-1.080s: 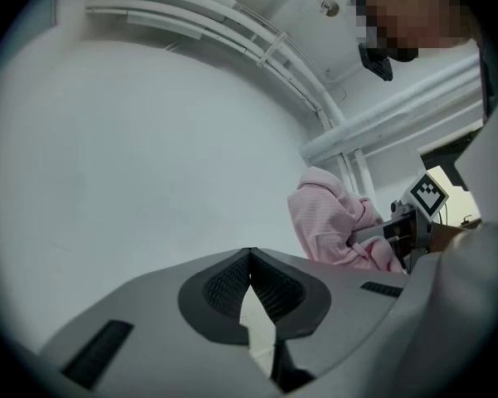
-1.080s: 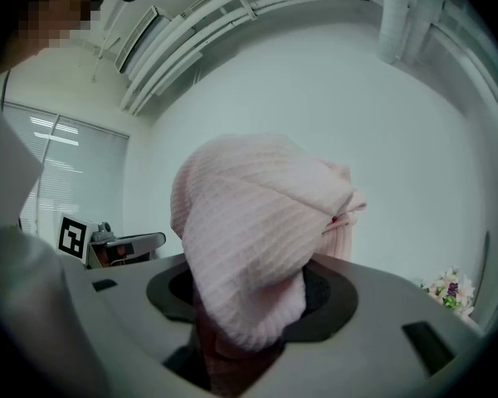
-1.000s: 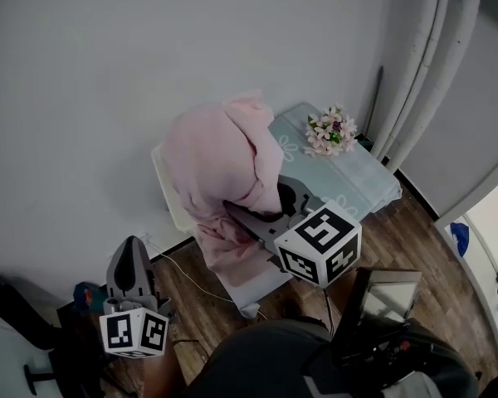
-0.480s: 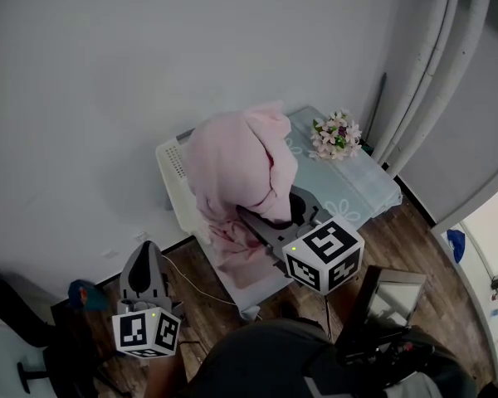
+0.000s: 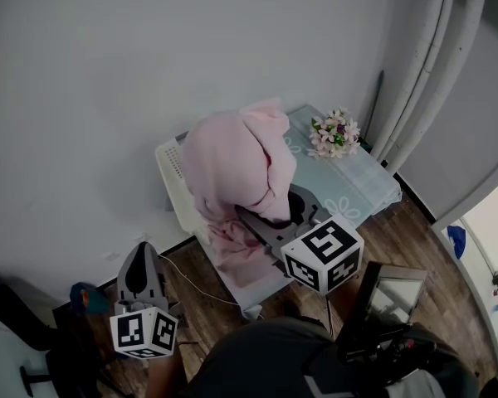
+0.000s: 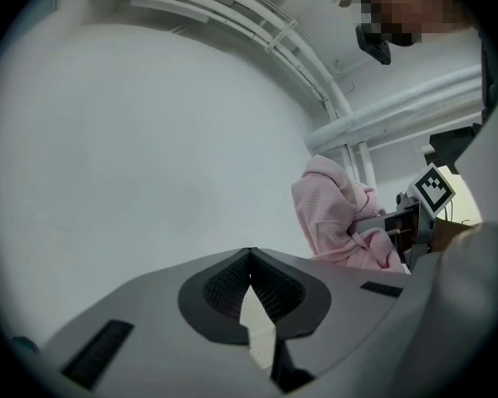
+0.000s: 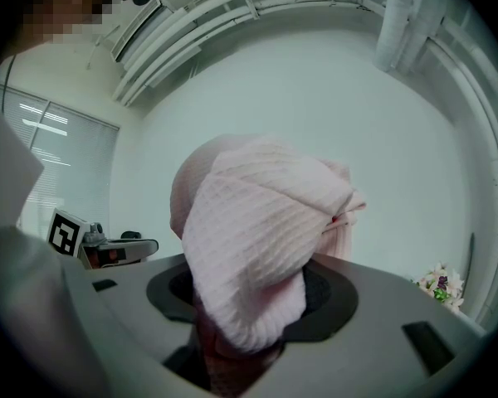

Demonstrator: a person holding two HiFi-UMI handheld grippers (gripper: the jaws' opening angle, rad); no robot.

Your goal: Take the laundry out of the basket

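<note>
A pink waffle-weave garment (image 5: 236, 160) hangs bunched above the white laundry basket (image 5: 173, 160), hiding most of it. My right gripper (image 5: 270, 215) is shut on the garment's lower folds. In the right gripper view the cloth (image 7: 257, 247) drapes over and between the jaws of this gripper (image 7: 249, 305). My left gripper (image 5: 141, 254) hovers low at the left, apart from the basket, shut and empty. In the left gripper view its pads meet at the tip of the left gripper (image 6: 250, 259), with the garment (image 6: 336, 214) off to the right.
The basket stands at the left end of a low table with a pale blue cloth (image 5: 361, 185), against a white wall. A bunch of flowers (image 5: 335, 133) lies on the table's far side. White pipes (image 5: 423, 56) run up at the right. A cable (image 5: 191, 276) crosses the wooden floor.
The view has shifted a little, and more of the basket's rim shows left of the garment. Both grippers keep their places and grips.
</note>
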